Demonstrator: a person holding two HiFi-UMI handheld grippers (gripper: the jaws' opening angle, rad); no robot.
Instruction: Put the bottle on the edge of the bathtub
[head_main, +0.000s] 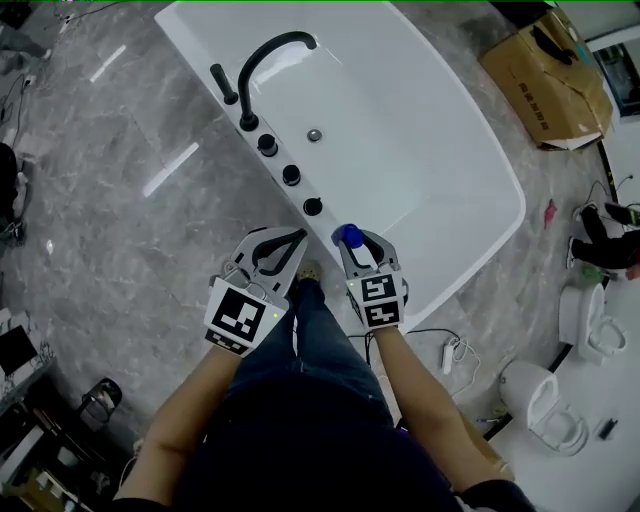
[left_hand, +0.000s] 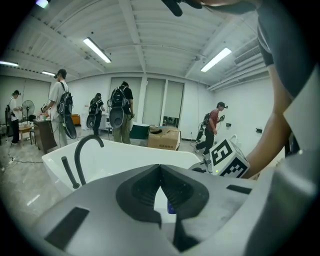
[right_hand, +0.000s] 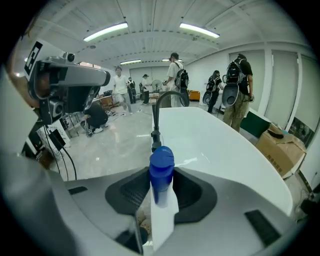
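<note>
Right gripper (head_main: 355, 241) jaws clamped on bottle (right_hand: 161, 167), its base hidden, left gripper (left_hand: 160, 172) jaws together

I'm working in an evenly bright room lit from above by long ceiling tubes (left_hand: 97, 50). They throw white streaks of glare on the polished grey floor (head_main: 170, 168) and a sheen along the white bathtub (head_main: 440, 150), and the head view shows only soft shadows. Both gripper views are fisheye, bending the ceiling and walls, darkening to black at the corners, and going soft on the nearest surfaces. In the right gripper view, the white body of the bottle (right_hand: 161, 200) nearly washes into the pale tub behind it, while its blue cap reads clearly.
</note>
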